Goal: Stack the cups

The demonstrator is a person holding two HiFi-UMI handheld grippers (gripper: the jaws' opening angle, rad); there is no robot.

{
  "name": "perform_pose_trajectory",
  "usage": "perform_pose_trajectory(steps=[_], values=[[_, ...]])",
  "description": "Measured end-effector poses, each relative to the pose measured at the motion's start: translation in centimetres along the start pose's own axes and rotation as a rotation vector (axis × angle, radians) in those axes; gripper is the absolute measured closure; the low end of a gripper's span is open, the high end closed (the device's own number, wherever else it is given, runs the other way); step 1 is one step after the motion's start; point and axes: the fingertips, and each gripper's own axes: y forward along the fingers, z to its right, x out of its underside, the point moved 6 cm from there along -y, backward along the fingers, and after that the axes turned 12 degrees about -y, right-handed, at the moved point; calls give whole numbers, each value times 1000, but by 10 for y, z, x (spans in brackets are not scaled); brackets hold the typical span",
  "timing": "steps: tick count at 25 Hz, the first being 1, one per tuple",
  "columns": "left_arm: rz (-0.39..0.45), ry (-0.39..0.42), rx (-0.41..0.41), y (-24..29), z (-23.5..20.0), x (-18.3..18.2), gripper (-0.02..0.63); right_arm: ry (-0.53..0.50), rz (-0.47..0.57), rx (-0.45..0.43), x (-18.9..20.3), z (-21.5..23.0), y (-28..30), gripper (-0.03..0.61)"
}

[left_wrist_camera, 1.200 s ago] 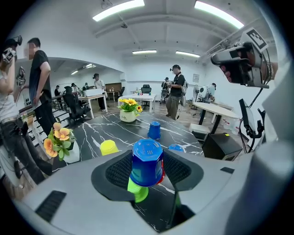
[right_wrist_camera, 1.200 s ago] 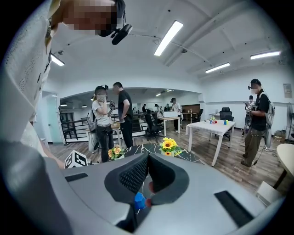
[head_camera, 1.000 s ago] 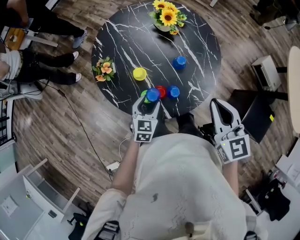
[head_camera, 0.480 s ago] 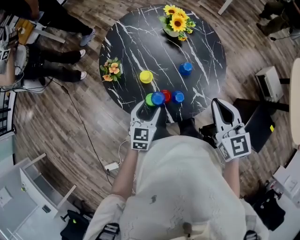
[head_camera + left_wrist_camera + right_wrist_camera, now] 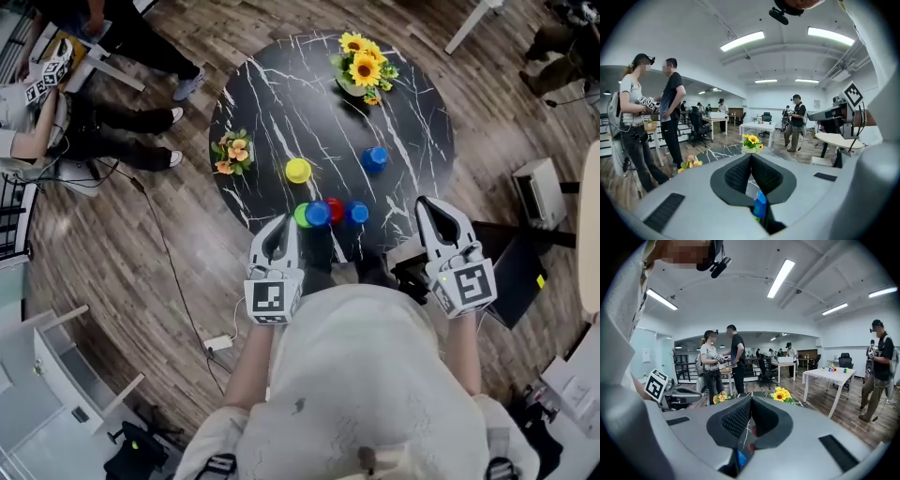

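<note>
Now that the left claw (image 5: 280, 228) has just closed on nothing, it hangs by the near edge of the tabletop (image 5: 272, 89), and the right claw (image 5: 432, 210) is shut and empty too. Just past the left claw, a blue cup (image 5: 318, 213) seems to sit on the green cup (image 5: 300, 217), with the red cup (image 5: 337, 207) close beside. I think one stacking step is done. Next, a claw must open wide for the red cup. These cups stand near the edge, so go gently; the middle has lots of room.
</note>
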Motion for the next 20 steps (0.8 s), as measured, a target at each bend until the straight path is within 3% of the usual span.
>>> perform_pose_trajectory(steps=[7,20], values=[[83,17,36,4,18,-28,592,-27,16,-19,-2,19,8,569],[119,15,16,7,48,-48,592,-24,-16,-71,18,54,29,569]])
